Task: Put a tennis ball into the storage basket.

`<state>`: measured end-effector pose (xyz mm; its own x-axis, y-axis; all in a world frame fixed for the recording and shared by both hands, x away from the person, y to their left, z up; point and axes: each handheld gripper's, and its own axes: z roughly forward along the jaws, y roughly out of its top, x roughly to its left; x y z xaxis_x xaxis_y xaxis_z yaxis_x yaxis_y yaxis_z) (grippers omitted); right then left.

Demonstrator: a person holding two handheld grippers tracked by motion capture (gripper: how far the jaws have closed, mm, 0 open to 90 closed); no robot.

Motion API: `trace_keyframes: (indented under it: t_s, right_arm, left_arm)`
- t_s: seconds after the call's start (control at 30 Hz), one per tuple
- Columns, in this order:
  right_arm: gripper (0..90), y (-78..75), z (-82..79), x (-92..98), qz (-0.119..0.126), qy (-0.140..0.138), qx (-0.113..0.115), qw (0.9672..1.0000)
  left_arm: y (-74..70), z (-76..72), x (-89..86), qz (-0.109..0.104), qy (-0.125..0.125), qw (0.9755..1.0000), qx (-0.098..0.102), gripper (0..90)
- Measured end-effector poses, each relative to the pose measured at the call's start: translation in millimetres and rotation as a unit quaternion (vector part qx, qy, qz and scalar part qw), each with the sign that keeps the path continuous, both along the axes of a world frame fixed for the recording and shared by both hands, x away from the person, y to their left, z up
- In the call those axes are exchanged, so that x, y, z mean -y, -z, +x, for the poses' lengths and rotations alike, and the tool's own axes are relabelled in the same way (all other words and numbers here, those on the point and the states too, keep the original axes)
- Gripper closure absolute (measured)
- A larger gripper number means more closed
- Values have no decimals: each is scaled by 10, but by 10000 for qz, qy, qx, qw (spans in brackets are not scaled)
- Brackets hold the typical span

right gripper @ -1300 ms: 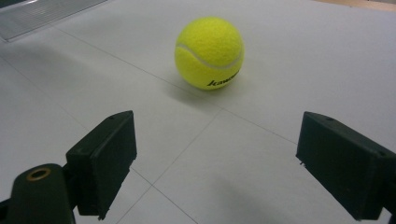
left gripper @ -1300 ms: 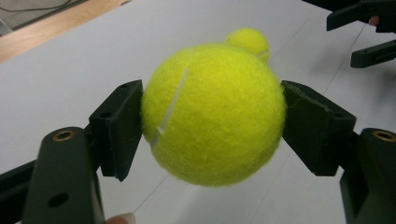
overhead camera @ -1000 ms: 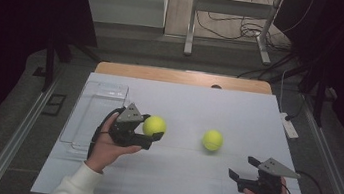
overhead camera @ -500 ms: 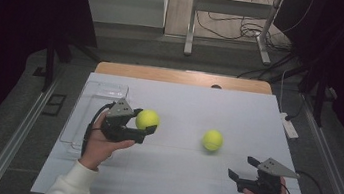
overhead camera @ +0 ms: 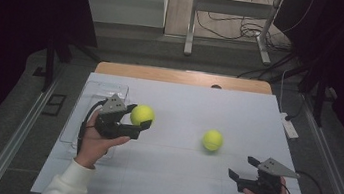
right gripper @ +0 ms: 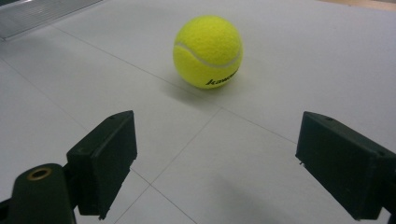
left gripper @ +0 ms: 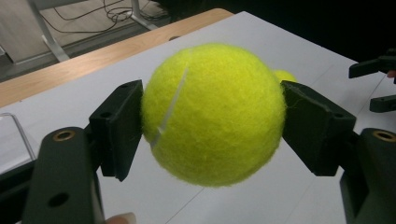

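Carrying a tennis ball (overhead camera: 142, 115) clamped in the left gripper (overhead camera: 137, 121); next, lower it into the clear tray (overhead camera: 91, 90); right gripper (overhead camera: 244, 169) gapes empty

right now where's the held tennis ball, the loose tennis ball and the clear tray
held tennis ball (left gripper: 212, 114), left gripper view, felt middle
loose tennis ball (right gripper: 208, 51), right gripper view, front face
clear tray (overhead camera: 91, 86), high view, far rim

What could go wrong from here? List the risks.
1. The fuzzy yellow tennis ball in the left gripper is pinched only at its two sides, so it may slip and bounce away.
2. The second yellow tennis ball lies loose on the white table; a nudge from the open right gripper could roll it off.
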<state>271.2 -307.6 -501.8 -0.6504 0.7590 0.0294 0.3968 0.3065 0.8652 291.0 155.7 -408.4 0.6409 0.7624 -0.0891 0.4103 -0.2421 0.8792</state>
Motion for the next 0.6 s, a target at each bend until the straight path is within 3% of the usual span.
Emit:
trace_keyframes:
  t_s: [0.6]
  right_arm:
    - [129, 5, 3, 3, -14, 7, 13, 10000]
  left_arm:
    - [13, 45, -174, -108, -341, 9994, 8, 265]
